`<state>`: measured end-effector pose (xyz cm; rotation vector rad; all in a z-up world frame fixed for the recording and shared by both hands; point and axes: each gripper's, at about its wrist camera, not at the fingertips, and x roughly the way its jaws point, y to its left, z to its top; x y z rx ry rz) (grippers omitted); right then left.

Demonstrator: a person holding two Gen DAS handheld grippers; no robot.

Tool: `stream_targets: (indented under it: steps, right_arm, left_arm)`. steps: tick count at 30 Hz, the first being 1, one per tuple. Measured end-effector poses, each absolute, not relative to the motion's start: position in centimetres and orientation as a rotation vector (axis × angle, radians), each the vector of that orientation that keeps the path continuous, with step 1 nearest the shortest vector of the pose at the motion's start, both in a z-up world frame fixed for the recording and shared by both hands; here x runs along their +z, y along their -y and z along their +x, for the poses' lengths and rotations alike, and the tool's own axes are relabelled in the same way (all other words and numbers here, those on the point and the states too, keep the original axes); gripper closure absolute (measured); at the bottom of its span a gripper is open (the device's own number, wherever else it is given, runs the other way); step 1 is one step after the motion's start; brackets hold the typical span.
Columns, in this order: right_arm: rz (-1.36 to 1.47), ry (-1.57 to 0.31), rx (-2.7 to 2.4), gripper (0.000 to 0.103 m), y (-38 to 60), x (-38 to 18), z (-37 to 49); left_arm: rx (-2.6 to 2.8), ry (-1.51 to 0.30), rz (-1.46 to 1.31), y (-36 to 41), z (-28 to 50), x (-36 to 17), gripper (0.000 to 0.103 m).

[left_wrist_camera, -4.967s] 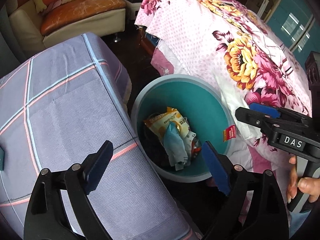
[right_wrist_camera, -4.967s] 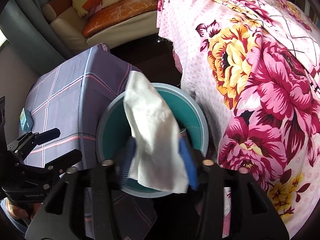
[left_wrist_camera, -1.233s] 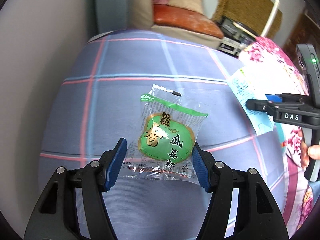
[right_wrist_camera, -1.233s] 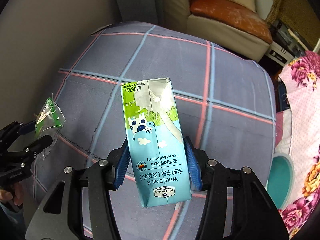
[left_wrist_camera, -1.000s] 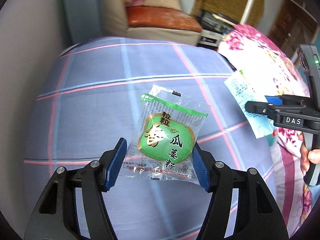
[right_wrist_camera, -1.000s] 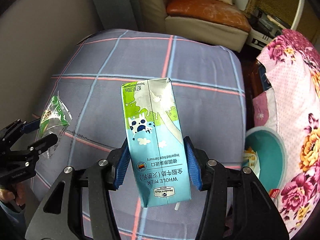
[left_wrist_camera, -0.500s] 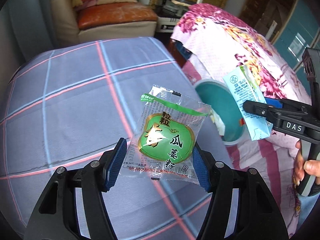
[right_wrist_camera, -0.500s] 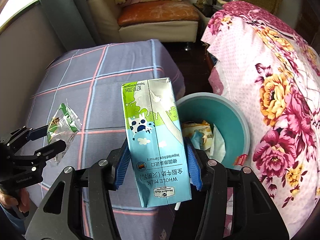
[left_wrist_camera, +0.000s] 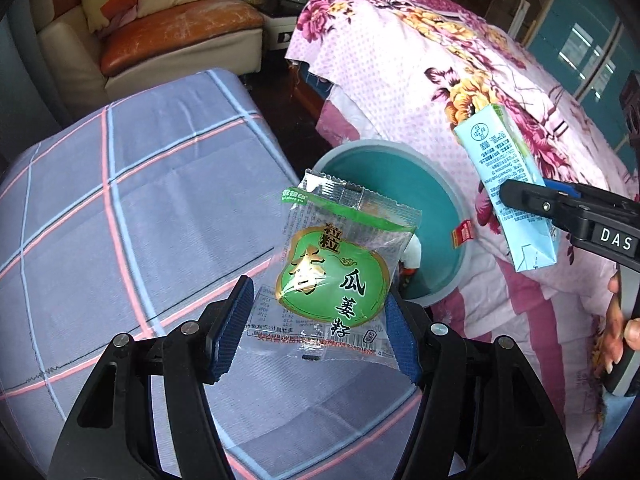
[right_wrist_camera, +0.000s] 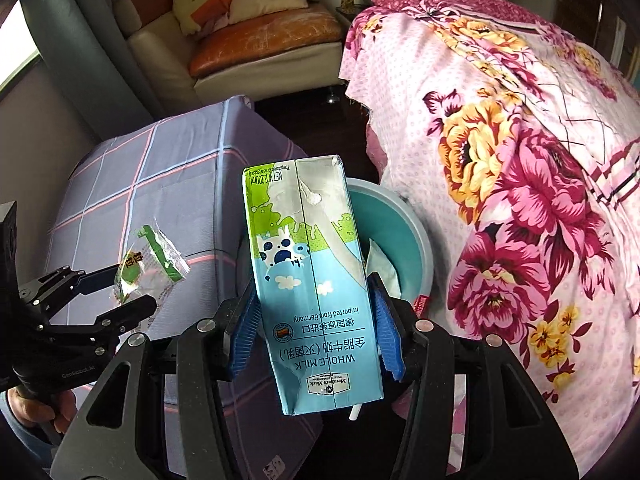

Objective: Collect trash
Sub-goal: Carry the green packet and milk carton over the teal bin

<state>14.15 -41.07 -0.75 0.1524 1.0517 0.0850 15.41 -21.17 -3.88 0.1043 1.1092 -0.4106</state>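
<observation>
Left gripper (left_wrist_camera: 318, 332): clamped on one green snack packet (left_wrist_camera: 340, 276), held above the checked cloth's (left_wrist_camera: 120, 220) edge.
Right gripper (right_wrist_camera: 316, 336): clamped on one milk carton (right_wrist_camera: 312, 292), upside down, in front of the bin.
Bin (left_wrist_camera: 432, 184): one, teal, between the checked cloth and the floral cover (right_wrist_camera: 520, 160); trash inside.
Far: one sofa (right_wrist_camera: 256, 32), two cushions.
</observation>
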Motion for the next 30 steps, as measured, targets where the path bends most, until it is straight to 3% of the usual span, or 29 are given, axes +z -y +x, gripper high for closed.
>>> stream_targets:
  steps: [22, 26, 30]
  right_arm:
    - [0.226, -1.076, 0.028, 0.053, 47.0, -2.7, 16.3]
    - [0.23, -1.078, 0.024, 0.053, 47.4, -2.8, 16.3]
    - [0.229, -1.085, 0.028, 0.053, 47.2, -3.1, 16.5]
  left_arm:
    - [-0.488, -1.153, 0.197, 29.5, 18.5, -6.8, 0.037]
    - [-0.478, -1.13, 0.216, 30.0, 18.3, -6.4, 0.013]
    - [-0.468, -1.112, 0.219, 29.8, 18.1, -6.1, 0.011]
